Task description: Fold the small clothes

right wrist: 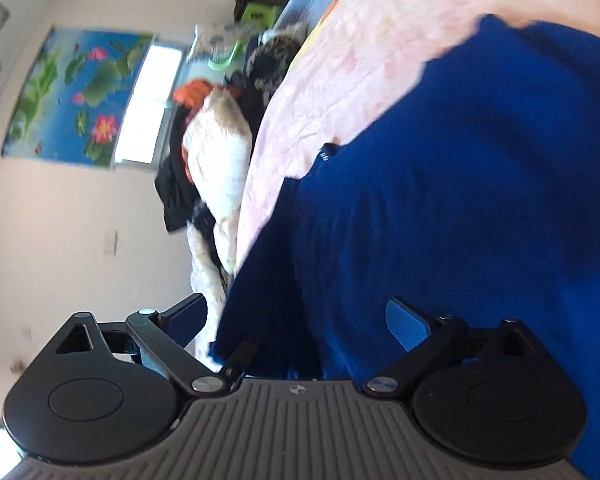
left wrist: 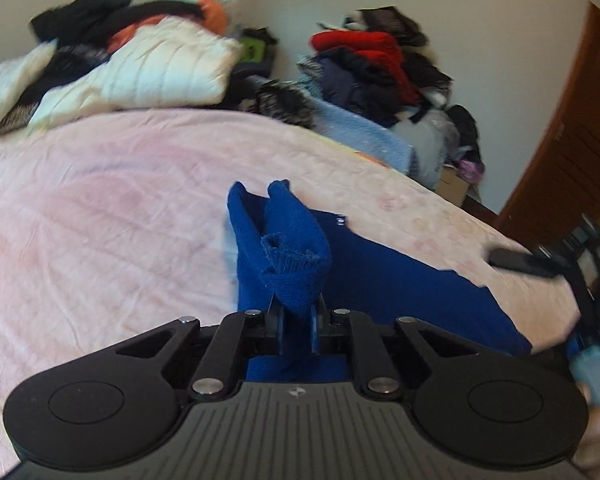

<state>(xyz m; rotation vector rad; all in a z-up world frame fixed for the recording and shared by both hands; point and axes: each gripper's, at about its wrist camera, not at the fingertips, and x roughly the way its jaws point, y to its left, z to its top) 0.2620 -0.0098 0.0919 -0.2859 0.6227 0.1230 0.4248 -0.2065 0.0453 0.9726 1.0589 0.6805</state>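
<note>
A blue knit garment (left wrist: pixel 384 276) lies on the pink bedspread (left wrist: pixel 100 208). My left gripper (left wrist: pixel 298 312) is shut on its sleeve cuff (left wrist: pixel 296 256), which is lifted and bunched over the fingers. In the right wrist view, rolled sideways, the same blue garment (right wrist: pixel 460 200) fills the right half. My right gripper (right wrist: pixel 296 320) is open, its blue-padded fingers (right wrist: pixel 404 322) spread at the garment's edge, with cloth between them. The right gripper also shows at the right edge of the left wrist view (left wrist: pixel 532 262).
White pillows and dark clothes (left wrist: pixel 140 64) are heaped at the head of the bed. A pile of red and dark clothes (left wrist: pixel 380 68) stands beyond the bed's far side. A wooden door (left wrist: pixel 572 152) is at right. A lotus poster (right wrist: pixel 72 96) hangs by the window.
</note>
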